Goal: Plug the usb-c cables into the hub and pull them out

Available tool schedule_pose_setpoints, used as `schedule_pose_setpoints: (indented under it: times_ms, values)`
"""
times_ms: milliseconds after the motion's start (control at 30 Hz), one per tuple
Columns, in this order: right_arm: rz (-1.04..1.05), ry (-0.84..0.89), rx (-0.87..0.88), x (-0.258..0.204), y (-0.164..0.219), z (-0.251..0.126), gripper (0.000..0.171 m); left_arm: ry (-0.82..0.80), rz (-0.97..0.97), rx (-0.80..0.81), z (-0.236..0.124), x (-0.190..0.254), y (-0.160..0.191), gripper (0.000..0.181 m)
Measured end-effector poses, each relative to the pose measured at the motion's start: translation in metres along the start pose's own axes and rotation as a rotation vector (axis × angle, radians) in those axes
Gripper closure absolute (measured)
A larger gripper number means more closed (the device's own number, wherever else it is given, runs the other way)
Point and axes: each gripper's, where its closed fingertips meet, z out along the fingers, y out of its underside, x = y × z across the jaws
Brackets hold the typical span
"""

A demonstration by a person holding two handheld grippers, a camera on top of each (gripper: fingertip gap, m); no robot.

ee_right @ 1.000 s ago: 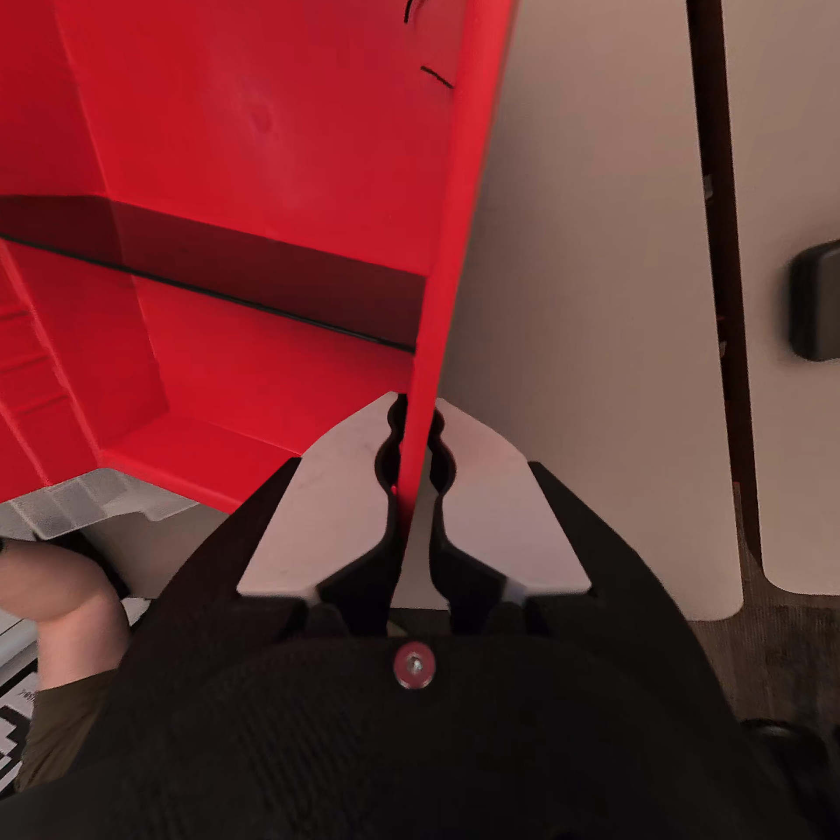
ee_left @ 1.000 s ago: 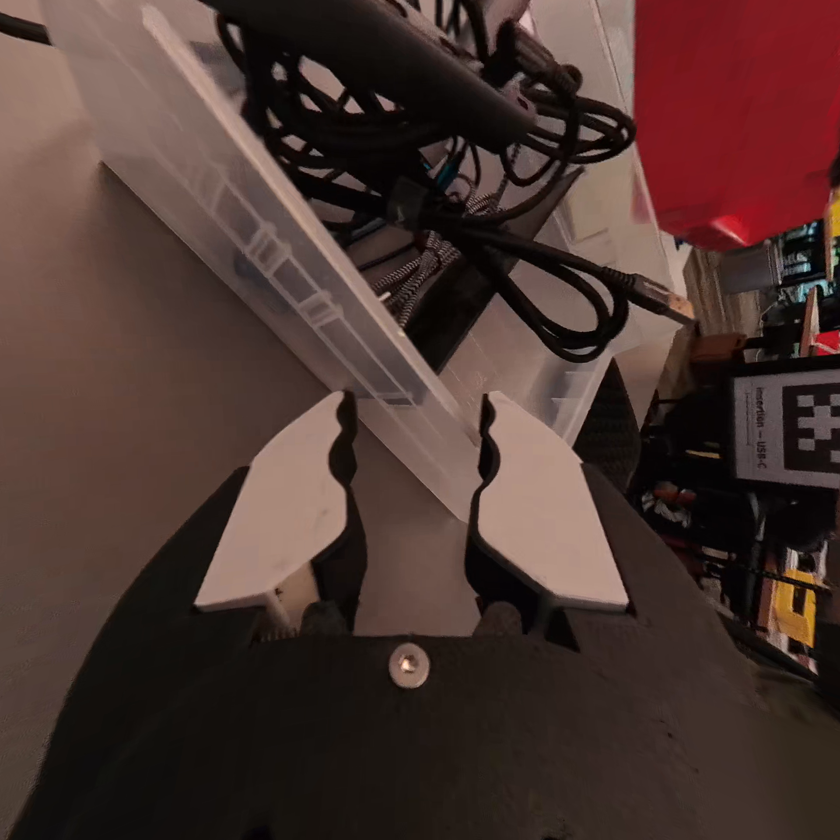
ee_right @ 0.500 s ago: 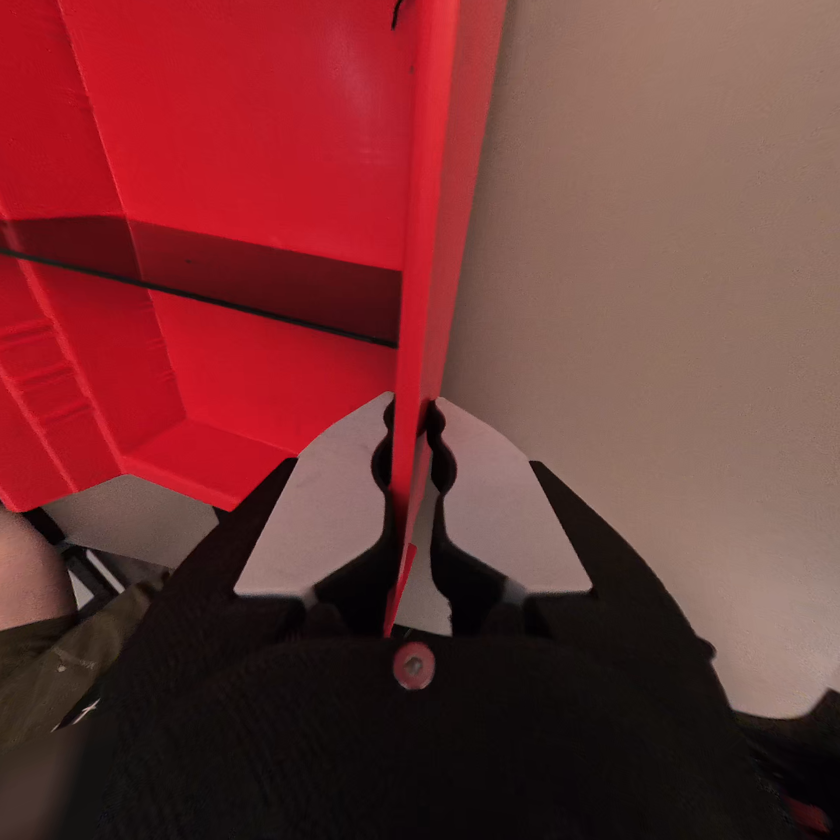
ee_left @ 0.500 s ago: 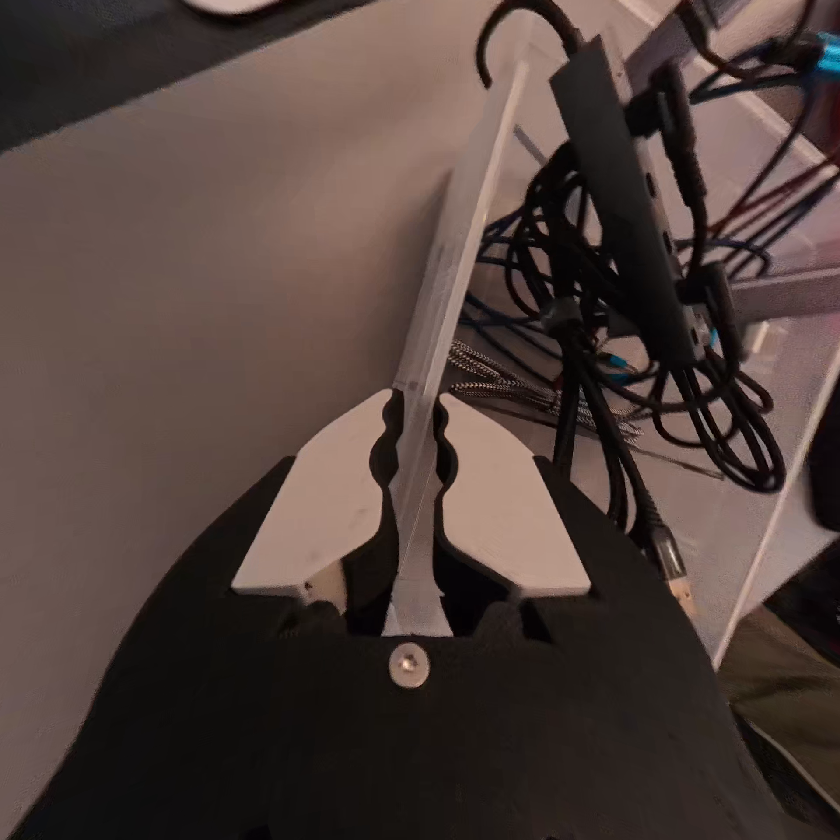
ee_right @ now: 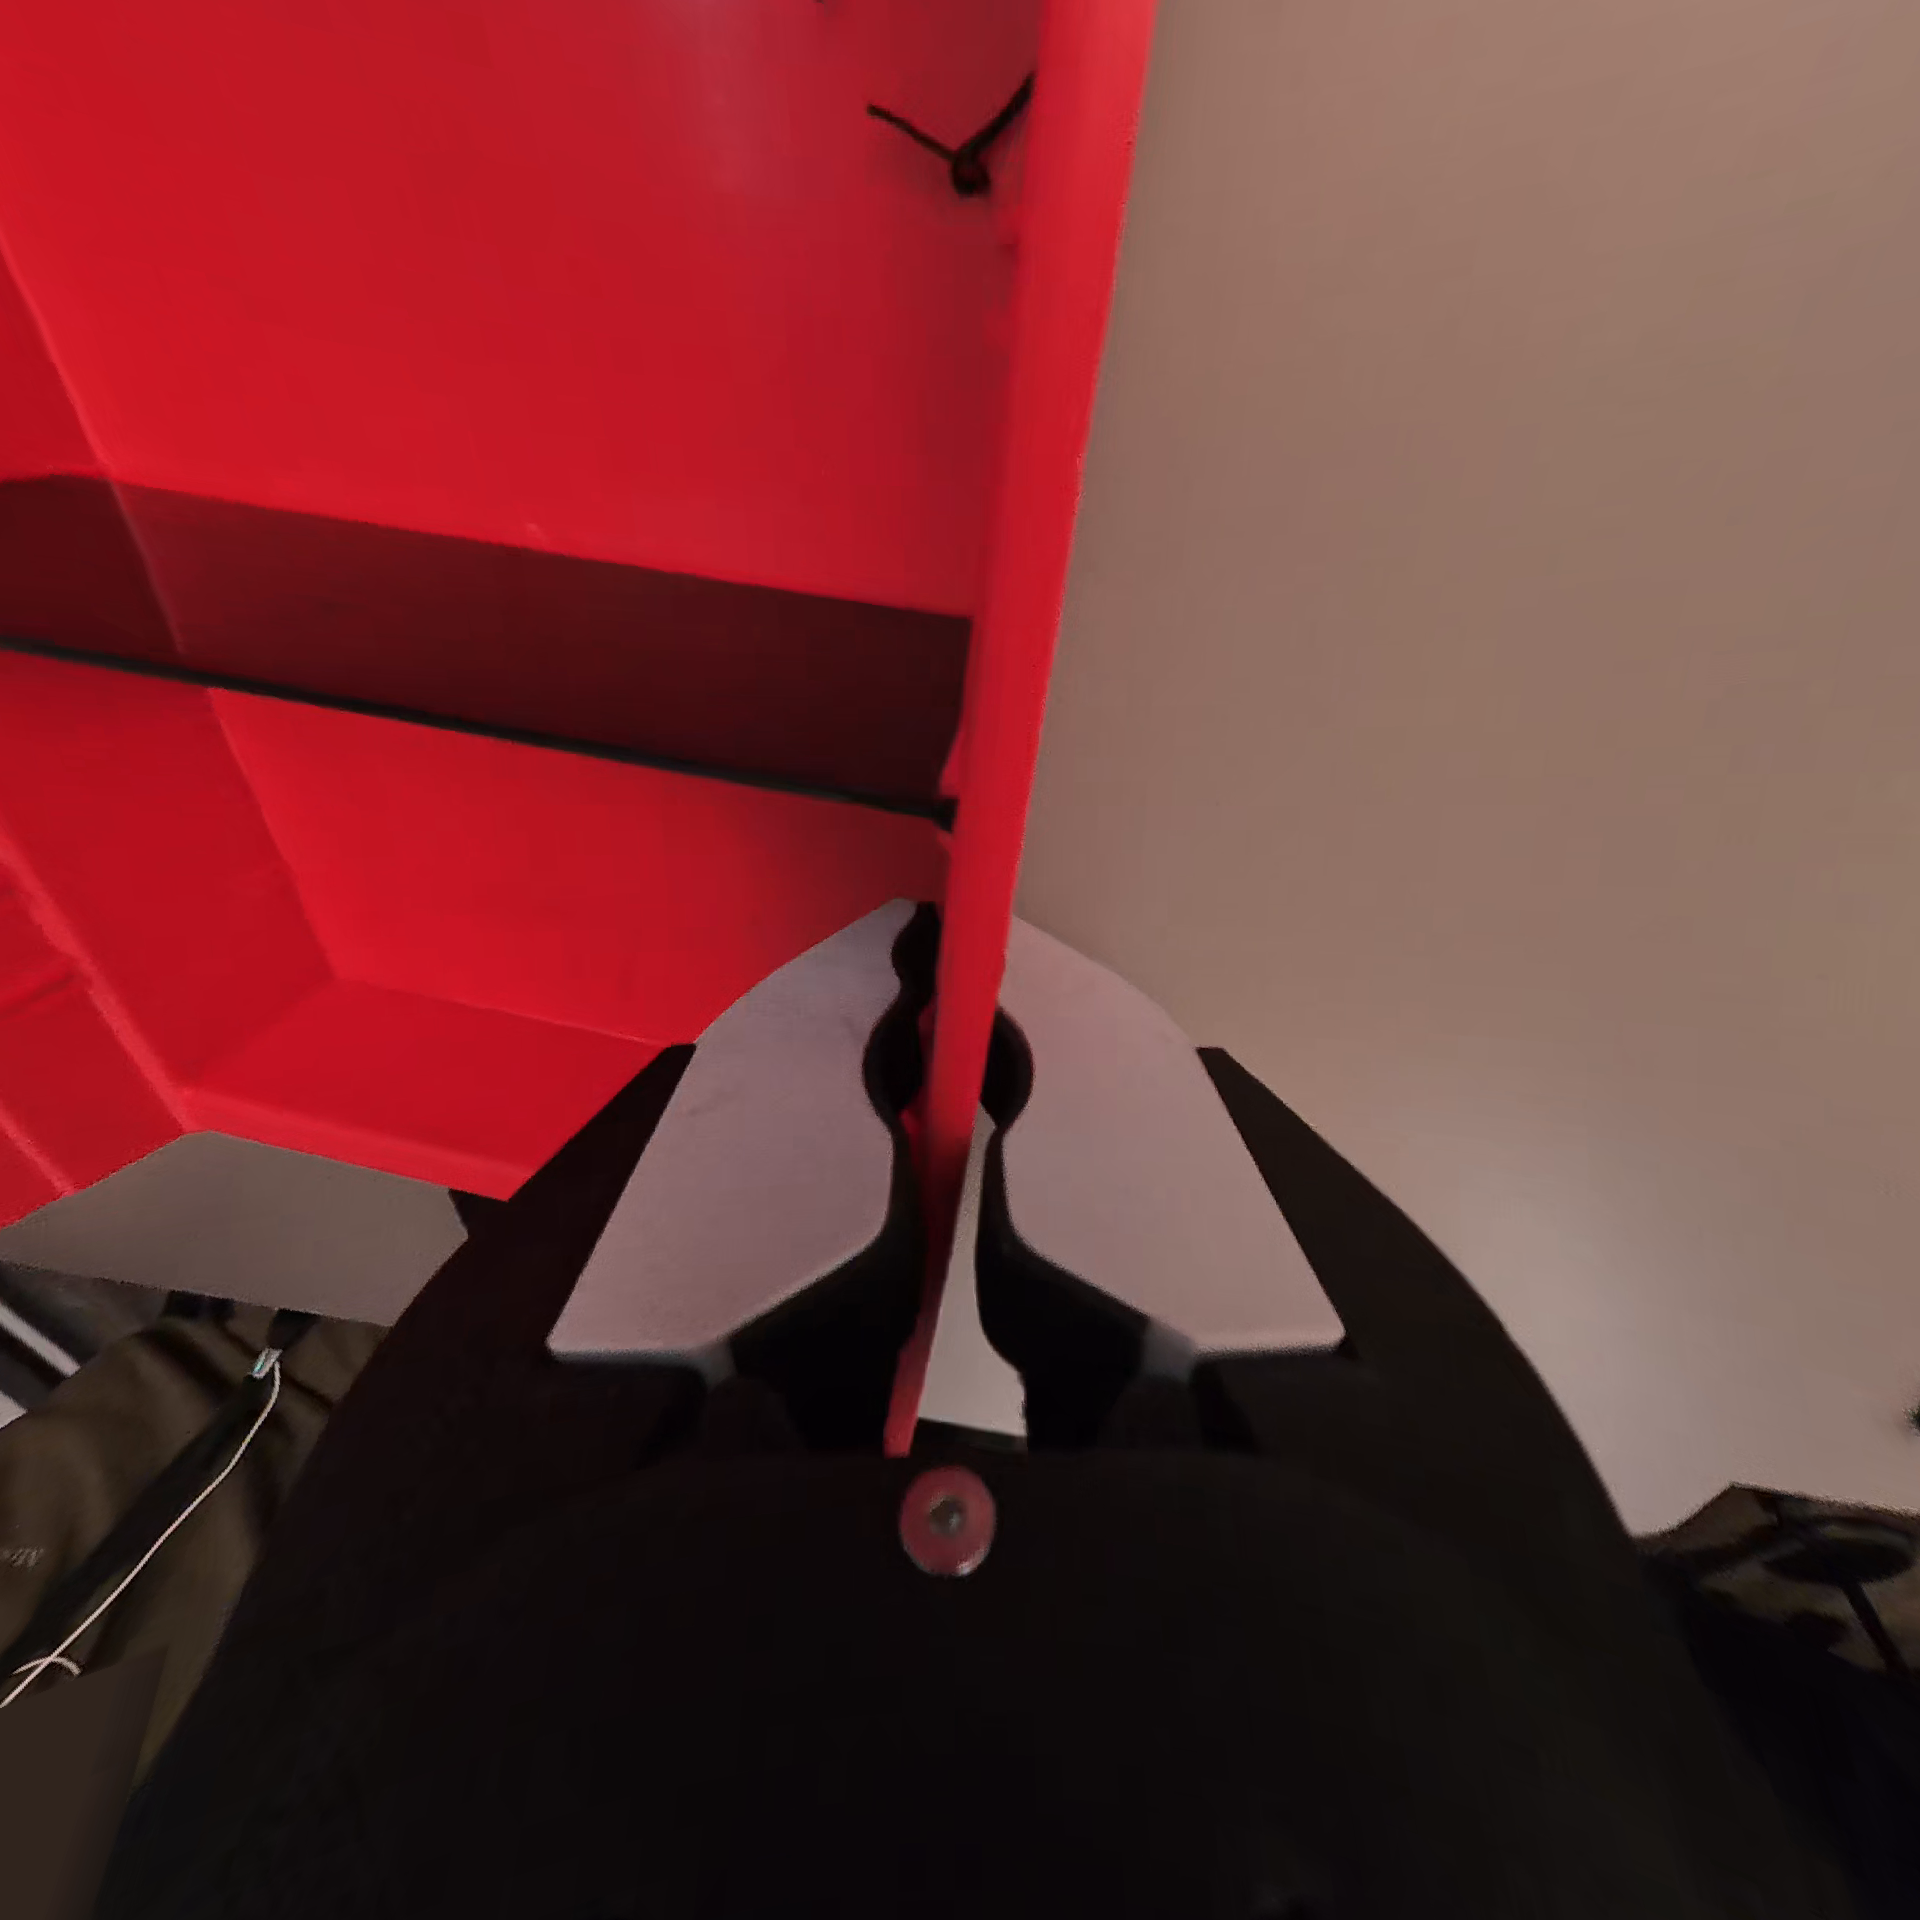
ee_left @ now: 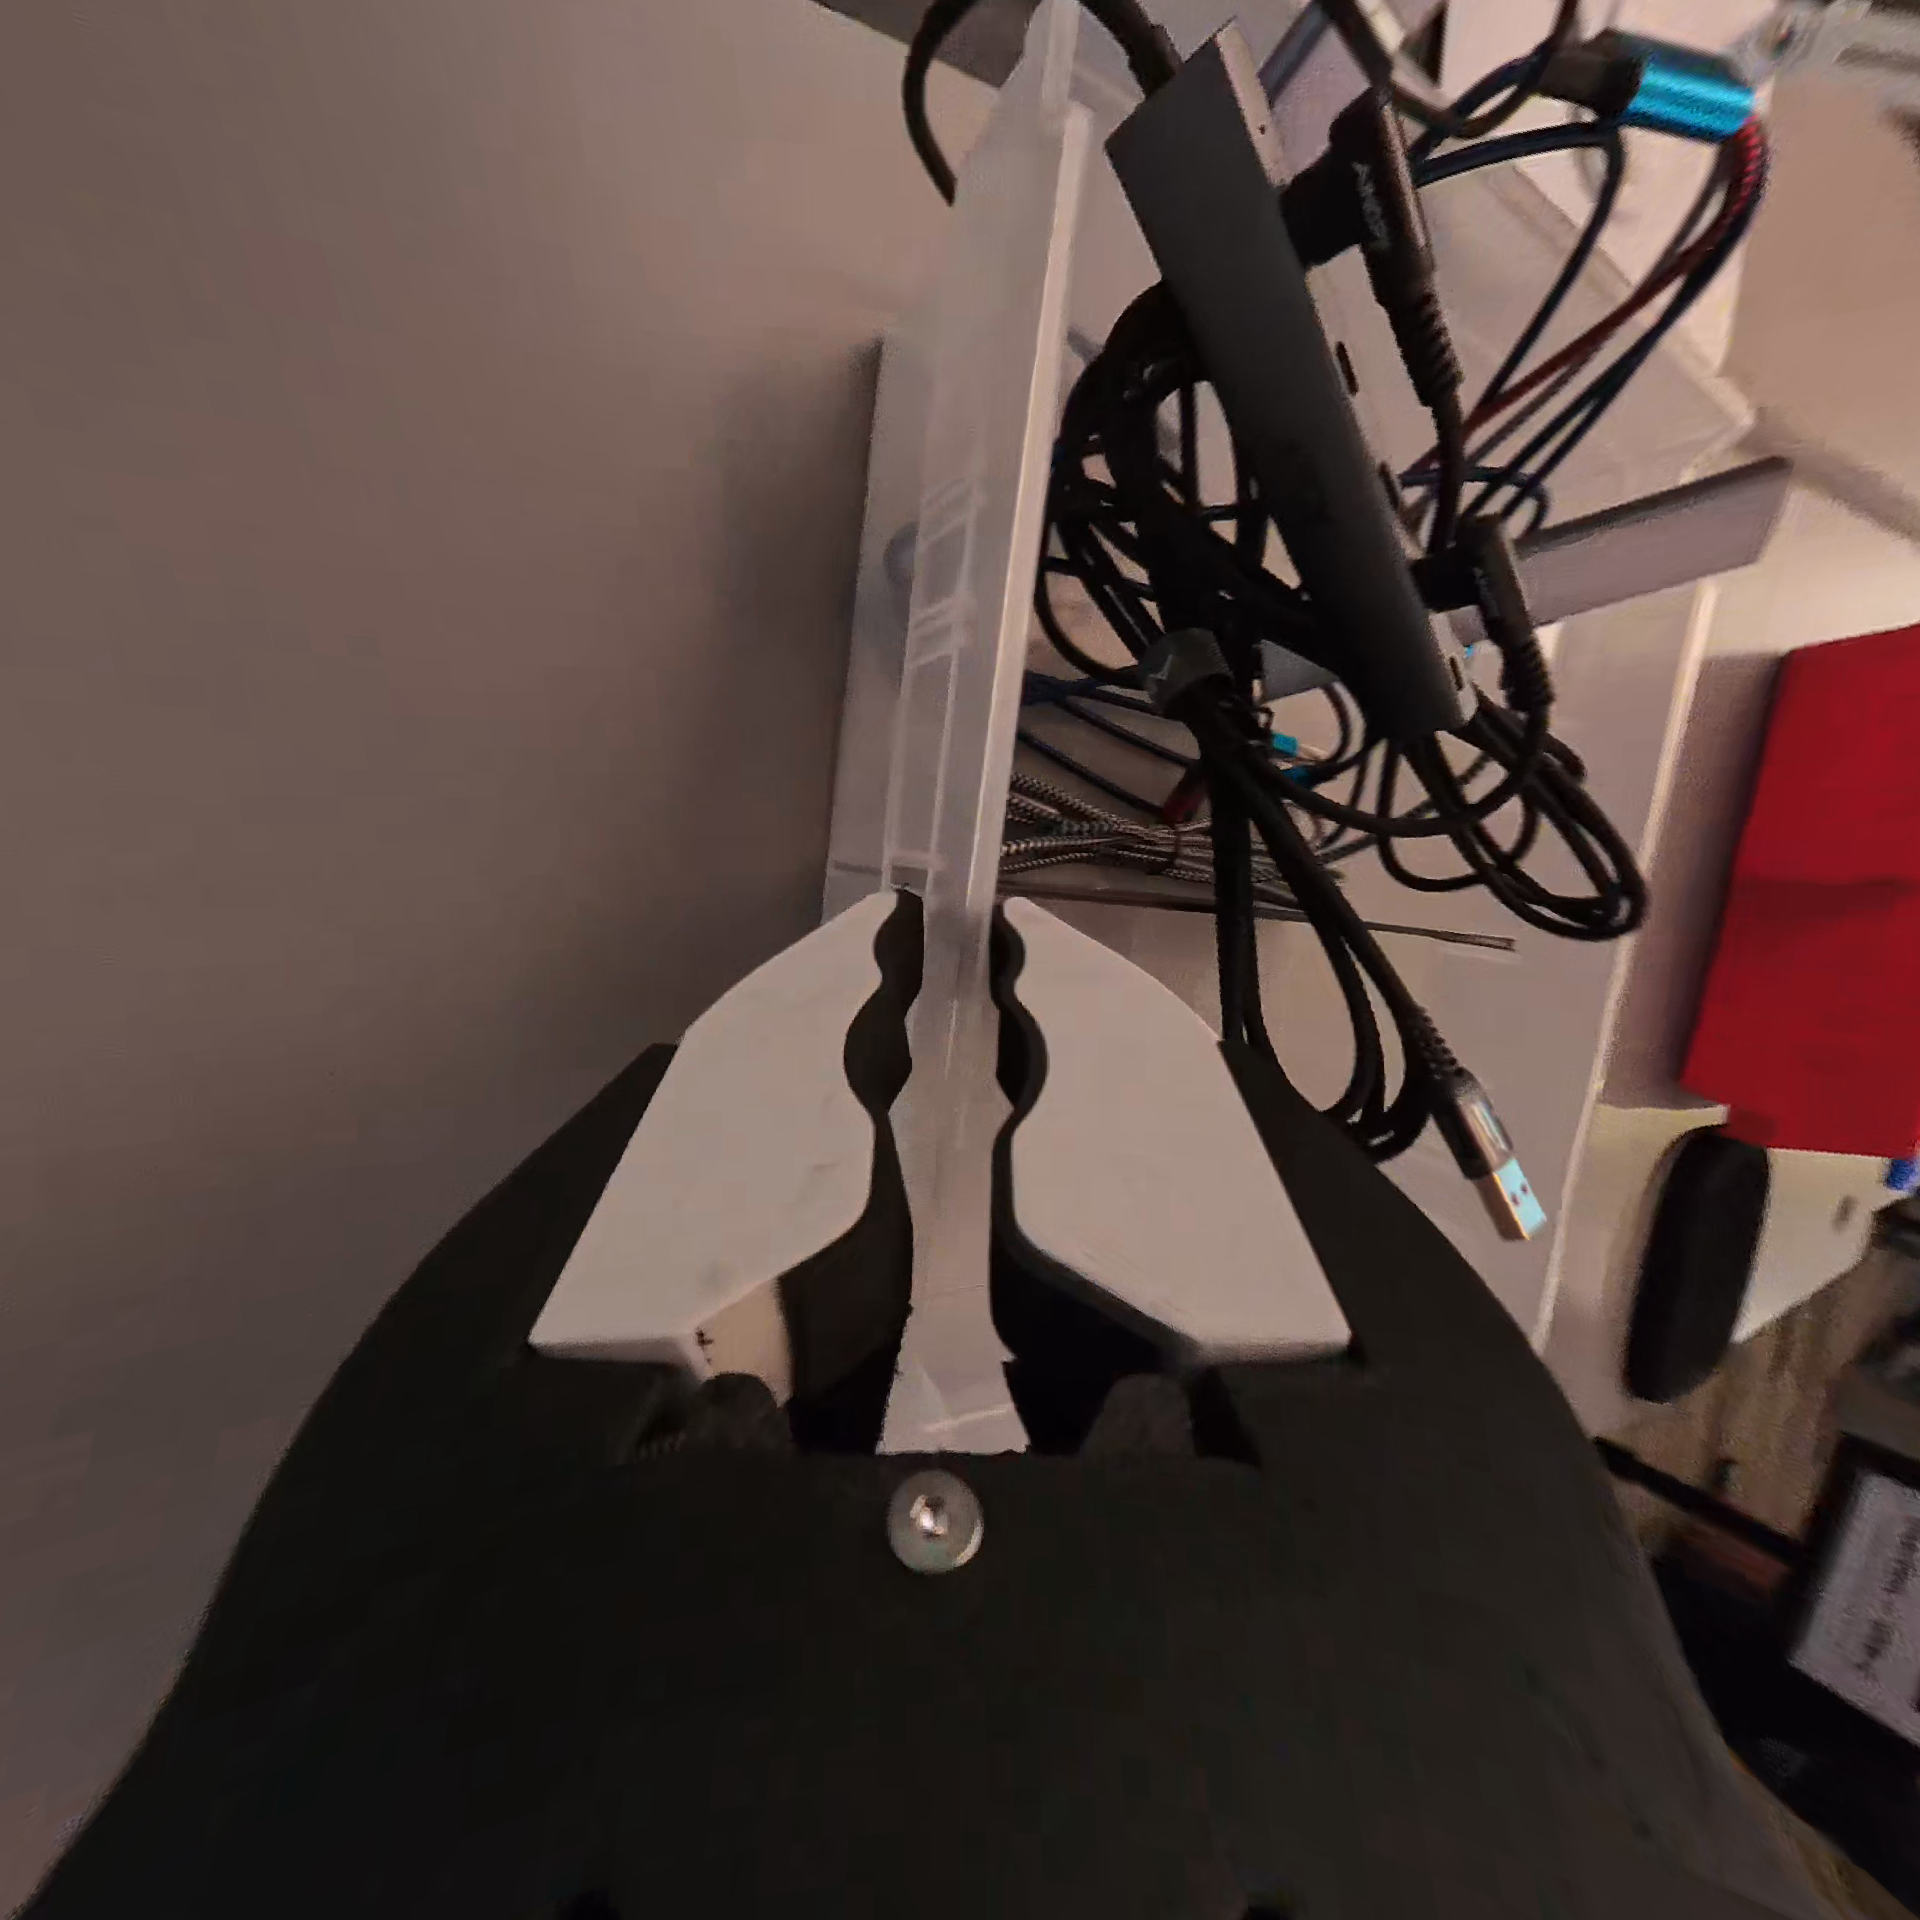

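Each wrist camera looks forward along its own fingers, very close: left at a clear bin (ee_left: 987, 540), right at a red bin (ee_right: 997, 623), which the left view shares at its right edge.

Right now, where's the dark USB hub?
In the left wrist view, the hub lies inside the clear bin, upper right of the left gripper, among tangled cables.

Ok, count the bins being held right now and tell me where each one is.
2. The clear bin, full of cables and a hub, is clamped at its wall by the left gripper. The red bin is clamped at its wall by the right gripper.
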Motion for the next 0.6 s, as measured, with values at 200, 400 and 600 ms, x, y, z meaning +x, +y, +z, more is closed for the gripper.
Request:
schedule_pose_setpoints:
  times_ms: [200, 400, 600]
  values:
    - [-0.037, 0.05, -0.021, 0.018, 0.008, -0.002, 0.164, 0.106, -0.138, 0.074, -0.02, -0.024, 0.005, 0.168]
    - [-0.036, 0.049, -0.005, 0.017, 0.009, -0.001, 0.164, 0.1, -0.147, 0.093, -0.026, -0.029, 0.006, 0.169]
    - [-0.033, 0.05, 0.001, 0.016, 0.01, -0.001, 0.163, 0.104, -0.146, 0.094, -0.027, -0.029, 0.006, 0.17]
